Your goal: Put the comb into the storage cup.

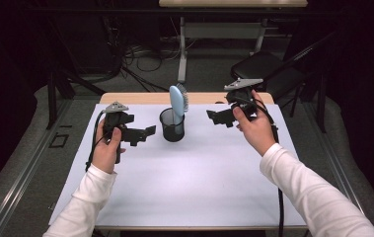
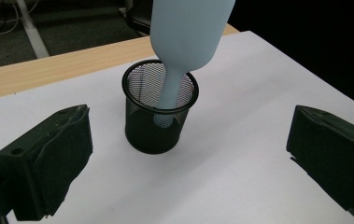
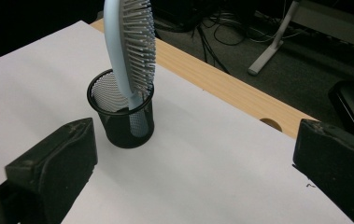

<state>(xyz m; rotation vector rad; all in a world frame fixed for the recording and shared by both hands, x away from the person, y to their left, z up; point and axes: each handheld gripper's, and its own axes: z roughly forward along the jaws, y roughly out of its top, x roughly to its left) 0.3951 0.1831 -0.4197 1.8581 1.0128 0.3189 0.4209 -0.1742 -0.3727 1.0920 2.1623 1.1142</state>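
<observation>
A black mesh cup [image 1: 172,125] [image 2: 159,112] [image 3: 122,114] stands on the white sheet toward the table's far middle. A pale blue hairbrush [image 1: 177,102] [image 2: 186,37] [image 3: 129,51] stands in it handle down, leaning toward the far right, bristles facing right. My left gripper [image 1: 147,132] [image 2: 188,168] hovers left of the cup, open, jaws wide apart with nothing between them. My right gripper [image 1: 214,116] [image 3: 193,172] is held right of the cup and a little higher, also open and empty. Both point toward the cup.
A white sheet [image 1: 189,177] covers most of the wooden table [image 1: 209,98], whose bare edge shows at the far side. A black chair [image 1: 268,69] stands beyond the table's far right corner, and a desk leg [image 1: 182,49] with cables stands on the floor behind.
</observation>
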